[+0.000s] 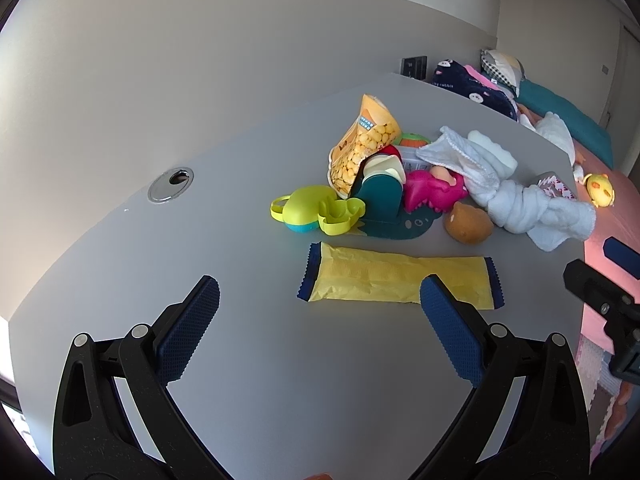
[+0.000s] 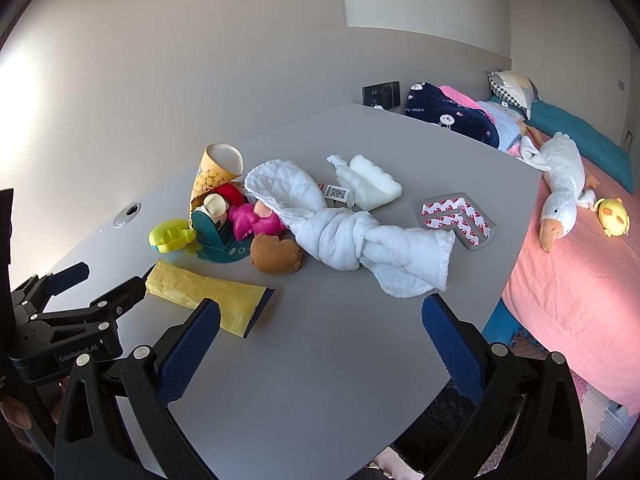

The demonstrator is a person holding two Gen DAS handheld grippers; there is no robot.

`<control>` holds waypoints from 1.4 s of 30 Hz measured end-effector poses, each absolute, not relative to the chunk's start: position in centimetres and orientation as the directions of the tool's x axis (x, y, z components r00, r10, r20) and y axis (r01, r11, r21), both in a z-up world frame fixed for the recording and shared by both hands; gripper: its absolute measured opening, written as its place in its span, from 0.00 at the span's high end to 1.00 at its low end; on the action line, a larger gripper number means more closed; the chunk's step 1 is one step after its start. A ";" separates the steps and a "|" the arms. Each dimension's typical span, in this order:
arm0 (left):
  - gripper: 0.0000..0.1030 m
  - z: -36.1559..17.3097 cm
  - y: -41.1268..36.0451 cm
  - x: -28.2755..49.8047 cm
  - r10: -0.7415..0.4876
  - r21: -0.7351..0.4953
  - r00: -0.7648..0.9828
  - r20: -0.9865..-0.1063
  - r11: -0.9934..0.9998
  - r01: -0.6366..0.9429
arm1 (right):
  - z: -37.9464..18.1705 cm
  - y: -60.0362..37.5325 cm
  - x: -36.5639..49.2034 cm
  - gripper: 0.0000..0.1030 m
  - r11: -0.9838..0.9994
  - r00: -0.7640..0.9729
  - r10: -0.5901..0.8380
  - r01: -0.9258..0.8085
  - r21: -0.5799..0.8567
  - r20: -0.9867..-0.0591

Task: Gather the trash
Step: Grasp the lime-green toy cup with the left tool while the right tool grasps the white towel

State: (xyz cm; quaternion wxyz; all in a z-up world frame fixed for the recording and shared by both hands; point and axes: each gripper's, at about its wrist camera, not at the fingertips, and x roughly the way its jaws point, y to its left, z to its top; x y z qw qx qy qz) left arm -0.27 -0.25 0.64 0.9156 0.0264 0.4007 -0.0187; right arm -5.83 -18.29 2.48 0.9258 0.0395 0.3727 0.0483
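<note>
A: So, where is the trash?

B: The yellow wrapper [image 1: 398,278] lies flat on the grey table [image 1: 240,360], just ahead of the left gripper [image 1: 320,296], jaws wide apart, empty. The right gripper [image 2: 320,314] is the same.

A: Risk?

B: Probably the thin wrapper sliding away, or the pads nudging the toy pile [image 1: 360,200].

The wrapper [image 1: 396,278] is yellow with dark blue zigzag ends. On the grey table [image 1: 240,360] at 12 o'clock lie a white quilted cloth [image 2: 360,236], pink toy [image 1: 432,192] and brown plush [image 1: 468,224].
</note>
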 end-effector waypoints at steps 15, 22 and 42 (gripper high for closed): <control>0.06 -0.1 1.4 3.1 0.016 0.039 0.666 -0.745 0.999 0.019 | 2.2 -19.9 -2.1 0.02 0.994 0.703 0.106 -0.059 0.091 -0.703; 0.06 -0.6 1.2 5.7 0.015 0.064 0.651 -0.759 0.997 0.053 | 2.0 -19.9 0.3 0.02 0.996 0.698 0.083 -0.075 0.043 -0.711; 0.10 -3.1 1.8 10.1 -0.060 0.030 0.599 -0.798 0.990 0.140 | -2.5 -20.0 5.0 0.32 0.993 0.627 0.064 -0.117 -0.012 -0.777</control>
